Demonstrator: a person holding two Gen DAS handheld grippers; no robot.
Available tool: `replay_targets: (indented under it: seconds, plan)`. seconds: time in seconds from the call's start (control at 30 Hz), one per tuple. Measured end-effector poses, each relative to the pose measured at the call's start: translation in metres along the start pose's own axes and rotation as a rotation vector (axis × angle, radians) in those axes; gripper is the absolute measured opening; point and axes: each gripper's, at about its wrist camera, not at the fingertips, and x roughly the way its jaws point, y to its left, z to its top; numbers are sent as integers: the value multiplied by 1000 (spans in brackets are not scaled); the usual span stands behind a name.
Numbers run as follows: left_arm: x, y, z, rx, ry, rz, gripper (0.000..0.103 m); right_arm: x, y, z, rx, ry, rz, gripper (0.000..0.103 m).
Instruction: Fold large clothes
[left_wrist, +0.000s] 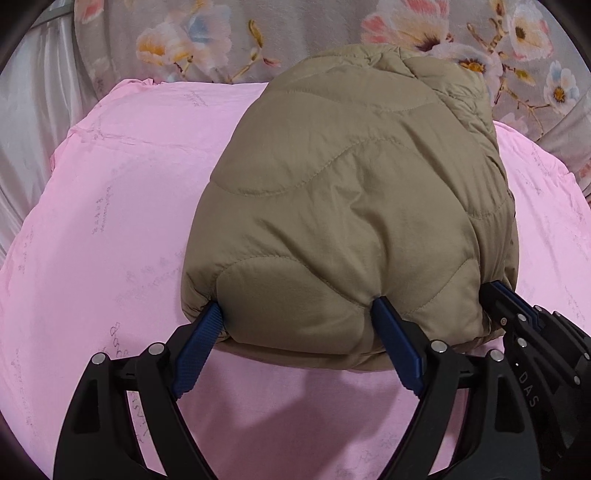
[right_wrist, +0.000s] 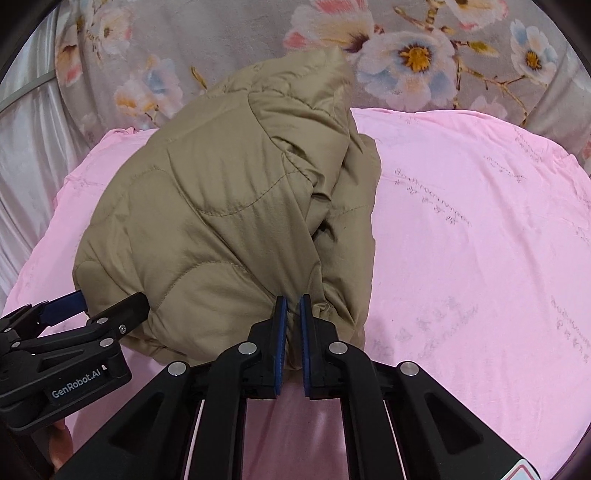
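Note:
A tan quilted puffer jacket (left_wrist: 343, 206) lies folded into a thick bundle on a pink sheet (left_wrist: 110, 206). My left gripper (left_wrist: 297, 308) is wide open, its blue fingers straddling the bundle's near left edge and pressing into the padding. My right gripper (right_wrist: 291, 301) is shut on the jacket (right_wrist: 221, 206) at its near right edge, pinching a fold of fabric between the blue pads. The right gripper also shows at the right edge of the left wrist view (left_wrist: 517, 314), and the left gripper at the left of the right wrist view (right_wrist: 107, 306).
A grey blanket with pink and white flowers (right_wrist: 406, 55) lies beyond the pink sheet (right_wrist: 480, 240). Pale satin fabric (left_wrist: 33, 110) hangs along the far left. Bare pink sheet spreads to both sides of the bundle.

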Motion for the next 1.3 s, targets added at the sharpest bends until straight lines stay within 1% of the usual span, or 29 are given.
replay_targets:
  seconds: [0.23,0.37,0.57,0.6,0.63,0.67,0.7,0.73,0.77,0.83,0.9,0.93,0.97,1.03,1.1,1.13,1.2,1.23,1.3]
  plan:
    - [9,-7,-6,32,-10,22,82,5,9,-7,-42,-15,-44,3]
    - [13,-8,-9,38,-16,27,82,6,7,-7,-36,-11,-36,3]
    - [15,-15,-16,61,-58,71,82,6,9,-7,-48,-10,-53,3]
    - [13,-14,-16,58,-62,70,80,2,10,-7,-51,-18,-57,3]
    - [9,-13,-16,58,-64,65,77,-3,11,-7,-50,-25,-55,3]
    - [-1,-12,-14,63,-63,50,69,-10,11,-5,-49,-31,-46,4]
    - [-10,-8,-11,59,-75,30,68,-23,9,0,-35,-56,-16,4]
    - [-27,0,-6,37,-105,-11,68,-36,7,8,-22,-91,9,4]
    - [-36,7,0,21,-125,-27,68,-50,6,20,-17,-133,14,4]
    - [-53,19,20,-5,-176,-6,68,-60,5,44,-24,-169,-2,4]
    - [-54,24,44,-14,-196,25,68,-51,2,73,1,-157,16,4]
    - [-49,26,57,-18,-198,30,68,-44,0,82,22,-159,21,4]
    - [-42,26,66,-19,-190,36,68,-32,-3,94,46,-142,25,4]
    - [-23,27,82,-20,-164,37,67,-8,-8,107,73,-89,26,4]
    - [0,21,87,-7,-122,43,67,24,-14,109,94,-27,12,4]
    - [6,20,88,-1,-119,44,68,37,-15,107,96,-8,0,4]
    - [15,15,84,5,-126,38,69,55,-18,98,93,1,-20,4]
    - [19,14,82,-1,-126,22,70,58,-19,94,95,-1,-20,4]
    - [22,13,77,2,-137,27,73,64,-21,88,95,-6,-19,4]
